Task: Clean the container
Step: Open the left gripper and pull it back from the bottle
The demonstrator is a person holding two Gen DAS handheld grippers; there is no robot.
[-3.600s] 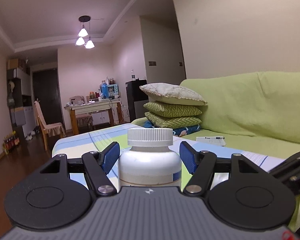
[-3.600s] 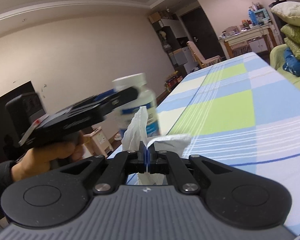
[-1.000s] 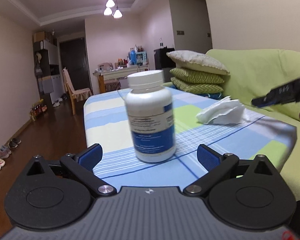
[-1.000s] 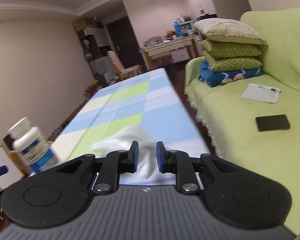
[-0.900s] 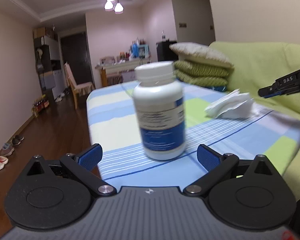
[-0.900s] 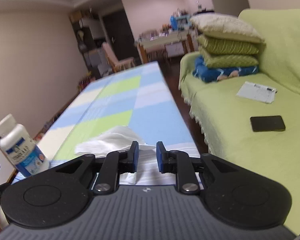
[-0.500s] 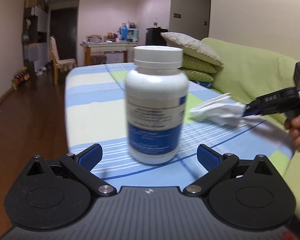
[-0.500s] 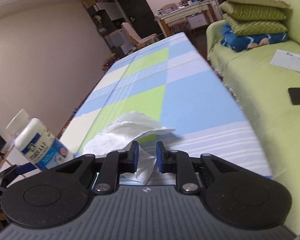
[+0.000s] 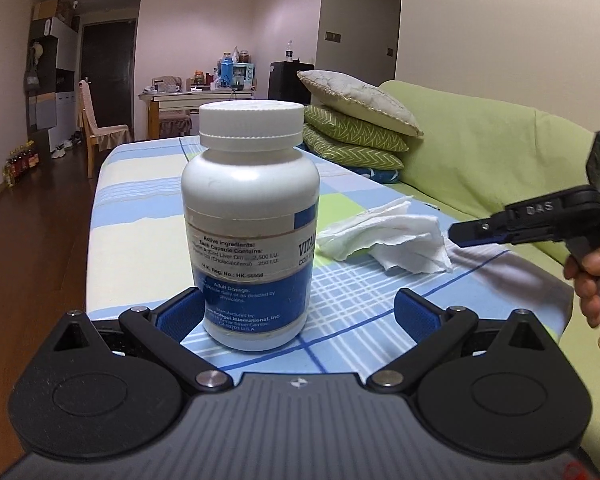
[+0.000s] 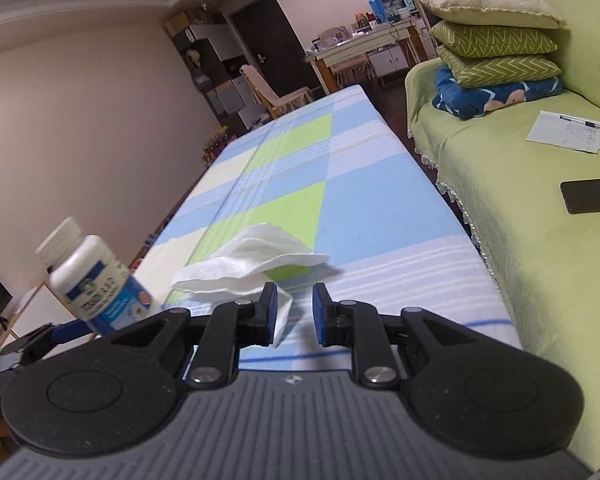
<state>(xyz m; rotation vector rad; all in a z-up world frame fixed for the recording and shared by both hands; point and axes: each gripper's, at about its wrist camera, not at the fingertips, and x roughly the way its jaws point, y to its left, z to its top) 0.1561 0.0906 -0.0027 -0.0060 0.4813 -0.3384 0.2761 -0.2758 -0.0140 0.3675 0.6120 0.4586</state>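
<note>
Left claw (image 9: 298,316) gapes wide around the upright bottle (image 9: 251,224); right claw (image 10: 294,310), narrowly parted, holds nothing beside the tissue (image 10: 248,266).

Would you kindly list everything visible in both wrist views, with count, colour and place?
bottle: one, white with blue label, upright on the table between the left fingers
tissue: one, white, crumpled, on the table right of the bottle
table: one, blue, green and white checked cloth
pillows: three, one beige, two green, stacked on the sofa
blanket: one, blue, under the pillows
sofa: one, light green
paper: one, white, on the sofa
phone: one, black, on the sofa
left gripper: open
right gripper: open
</note>
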